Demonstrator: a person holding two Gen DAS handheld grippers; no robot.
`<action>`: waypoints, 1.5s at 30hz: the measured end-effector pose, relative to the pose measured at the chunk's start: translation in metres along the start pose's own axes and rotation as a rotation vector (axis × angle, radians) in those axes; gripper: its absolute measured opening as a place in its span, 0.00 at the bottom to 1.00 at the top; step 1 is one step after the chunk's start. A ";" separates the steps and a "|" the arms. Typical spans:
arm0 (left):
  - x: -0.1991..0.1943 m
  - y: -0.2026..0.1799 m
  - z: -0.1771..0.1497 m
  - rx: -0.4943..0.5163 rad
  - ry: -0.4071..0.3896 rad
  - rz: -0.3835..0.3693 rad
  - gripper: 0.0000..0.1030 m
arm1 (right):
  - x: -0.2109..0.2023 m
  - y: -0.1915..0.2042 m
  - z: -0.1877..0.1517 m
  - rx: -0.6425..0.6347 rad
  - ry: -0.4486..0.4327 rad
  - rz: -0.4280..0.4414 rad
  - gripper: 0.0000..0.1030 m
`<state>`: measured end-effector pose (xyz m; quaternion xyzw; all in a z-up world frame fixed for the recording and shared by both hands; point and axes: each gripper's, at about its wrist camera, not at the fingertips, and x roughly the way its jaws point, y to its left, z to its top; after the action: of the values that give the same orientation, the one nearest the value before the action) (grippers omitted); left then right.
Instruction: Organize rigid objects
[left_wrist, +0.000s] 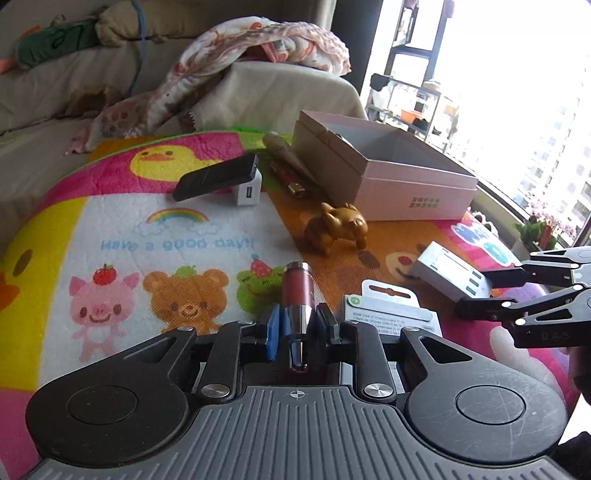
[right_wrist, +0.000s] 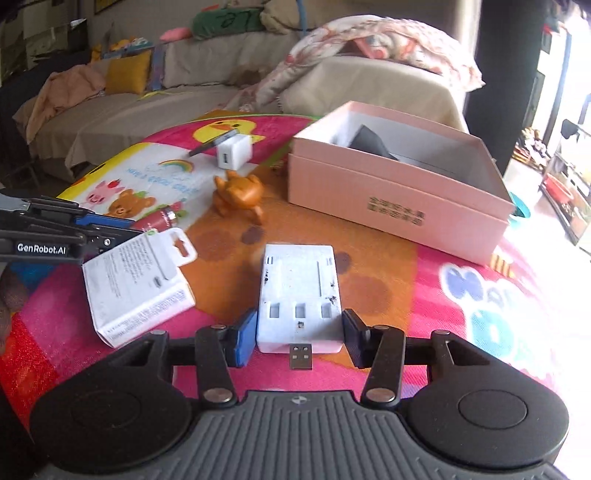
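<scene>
Clenched between the left claw's (left_wrist: 301, 321) pads, a dark red cylindrical lipstick tube with chrome ends (left_wrist: 297, 295) is pointing forward along the fingers, held off the colourful cartoon-print mat (left_wrist: 184, 236) that is covering the surface. Between the right claw's (right_wrist: 300, 338) fingers, a white flat plastic charger with a fold-out USB plug (right_wrist: 298, 291) is lying on the mat; the blue pad is sitting against its left edge, while the black pad on the right seems to be just beside the corner, so I cannot tell whether it is being pressed yet.

Judging the risks: only the near end of the charger is sitting between the fingers, so a lift from there could be letting its far end sag or twist out. The protruding plug is pointing back toward the claw body and might be catching. The round, glossy tube could be slipping or rolling in the left claw if tilted.

Ahead and to the right of the right claw, an open pale pink cardboard box (right_wrist: 399, 206) is standing, presumably the destination. Left of it, a white printed retail carton with a hang tab (right_wrist: 136, 291) is lying near the left claw; farther ahead, a golden-brown pig figurine (right_wrist: 240, 195) and a small white cube adapter (right_wrist: 233, 152) are resting well apart.
</scene>
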<state>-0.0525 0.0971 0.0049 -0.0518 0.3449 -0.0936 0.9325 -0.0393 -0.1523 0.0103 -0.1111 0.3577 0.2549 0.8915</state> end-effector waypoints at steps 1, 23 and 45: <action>0.003 -0.003 0.002 0.016 0.002 0.012 0.23 | 0.000 -0.002 -0.001 0.006 -0.002 -0.002 0.50; -0.052 -0.071 0.052 0.300 -0.134 -0.052 0.23 | -0.072 -0.025 0.014 0.028 -0.157 -0.011 0.46; 0.044 -0.050 0.140 0.088 -0.169 -0.163 0.24 | -0.025 -0.081 0.092 0.055 -0.328 -0.184 0.76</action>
<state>0.0647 0.0434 0.0913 -0.0465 0.2554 -0.1795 0.9489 0.0421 -0.1953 0.0948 -0.0760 0.2028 0.1768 0.9601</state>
